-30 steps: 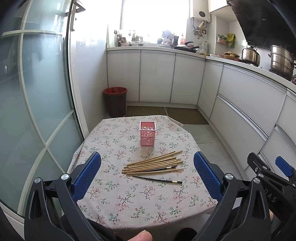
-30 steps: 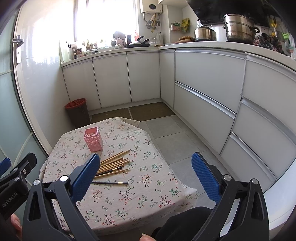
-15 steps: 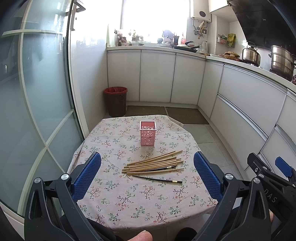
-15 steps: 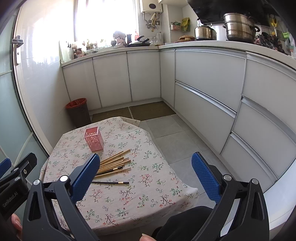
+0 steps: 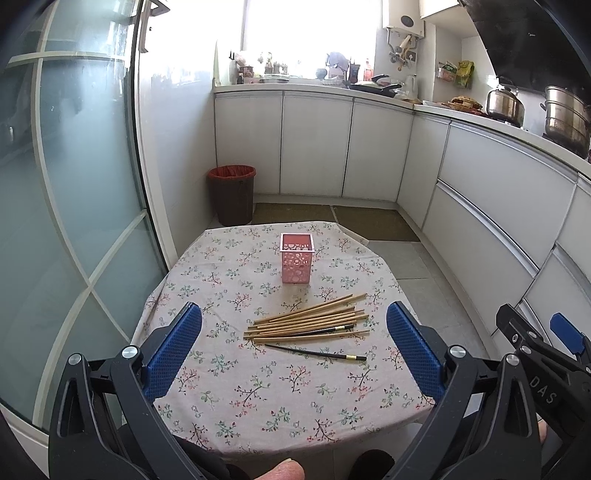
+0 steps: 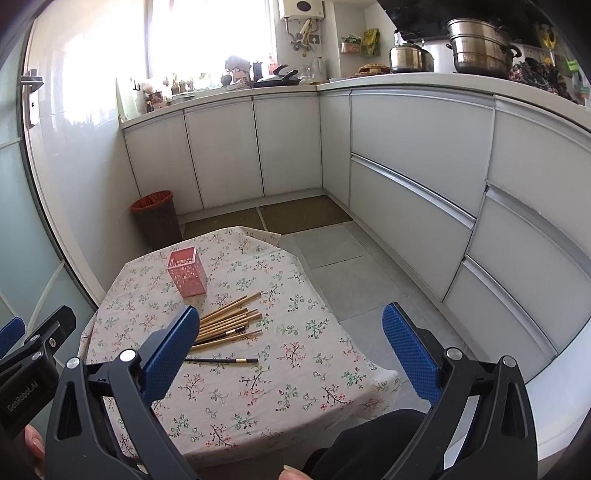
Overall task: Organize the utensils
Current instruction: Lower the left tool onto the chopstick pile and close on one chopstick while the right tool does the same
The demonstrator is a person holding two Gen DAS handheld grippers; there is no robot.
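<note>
Lying loose on the worktop (image 5: 229, 398), the chopsticks (image 5: 310, 323) sit ahead of the spread left claw (image 5: 293, 350); the right claw (image 6: 291, 350), also spread, hovers right of them.

Sunlit window (image 5: 310, 33) above white cabinets (image 5: 317, 144), grey tiled floor (image 6: 343, 258), frosted glass door (image 5: 70, 177).

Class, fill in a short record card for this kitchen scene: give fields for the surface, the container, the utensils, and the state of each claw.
surface: table with floral cloth
container: pink perforated holder, upright, nothing seen inside it
utensils: pile of wooden chopsticks lying flat, nearer the camera than the holder; one black chopstick lies apart, closest to the camera
left claw: open, holding nothing, above the table's near side
right claw: open, holding nothing
progress: no utensil in the holder yet
</note>
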